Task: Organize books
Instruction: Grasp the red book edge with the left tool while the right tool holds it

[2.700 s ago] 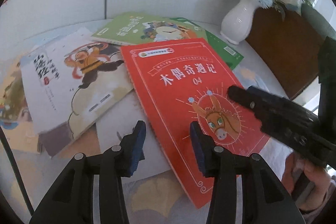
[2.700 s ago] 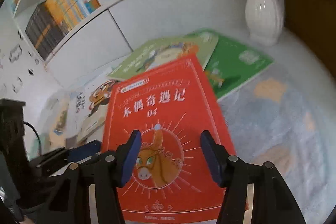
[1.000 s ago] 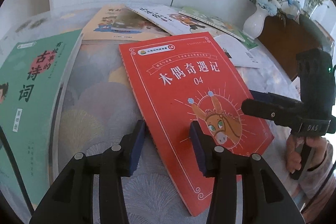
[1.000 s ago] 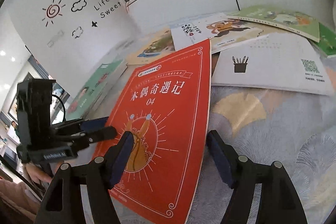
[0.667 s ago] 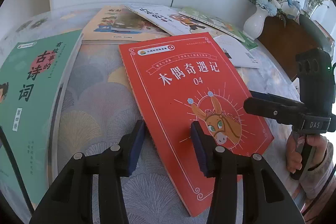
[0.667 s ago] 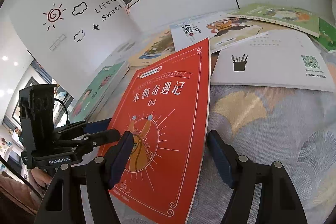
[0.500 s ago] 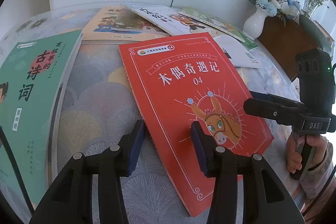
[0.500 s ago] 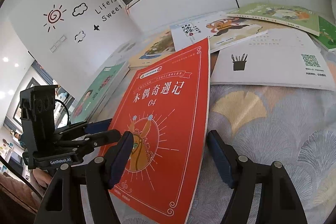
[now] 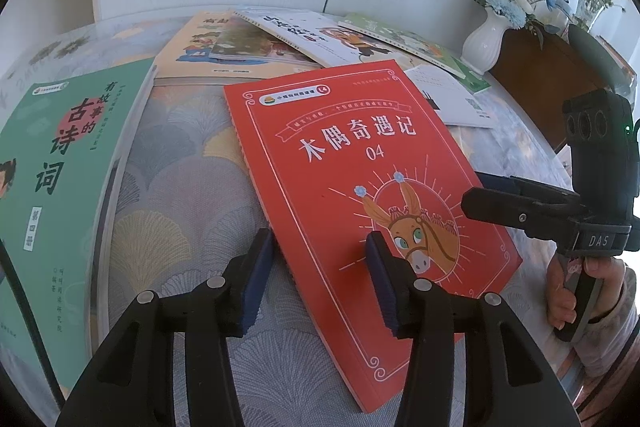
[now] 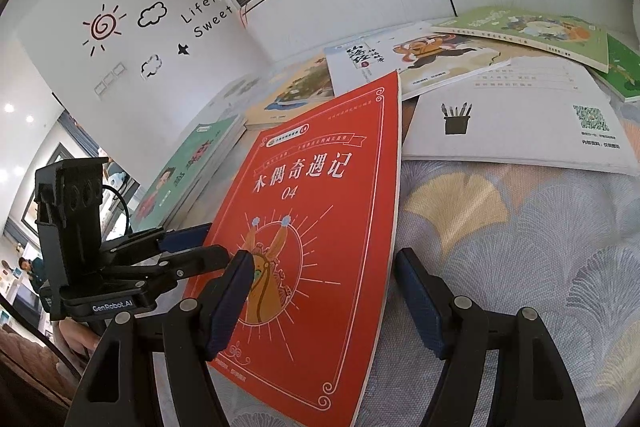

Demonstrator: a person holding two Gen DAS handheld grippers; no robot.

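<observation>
The flat red paperback with the donkey cover (image 9: 360,179) lies on the patterned tablecloth (image 9: 180,227), apart from the scattered books, so I can square it. My left gripper (image 9: 318,275) straddles its spine edge, jaws opening, pads not pressing; my right gripper (image 10: 324,303) stands wide over the opposite edge, holding nothing.

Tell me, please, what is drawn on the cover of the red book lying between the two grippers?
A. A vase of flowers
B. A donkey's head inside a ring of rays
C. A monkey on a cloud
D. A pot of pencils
B: the red book shows an orange donkey's head with long ears and a bridle, set in a circle with rays around it, below the white title and the number 04.
</observation>
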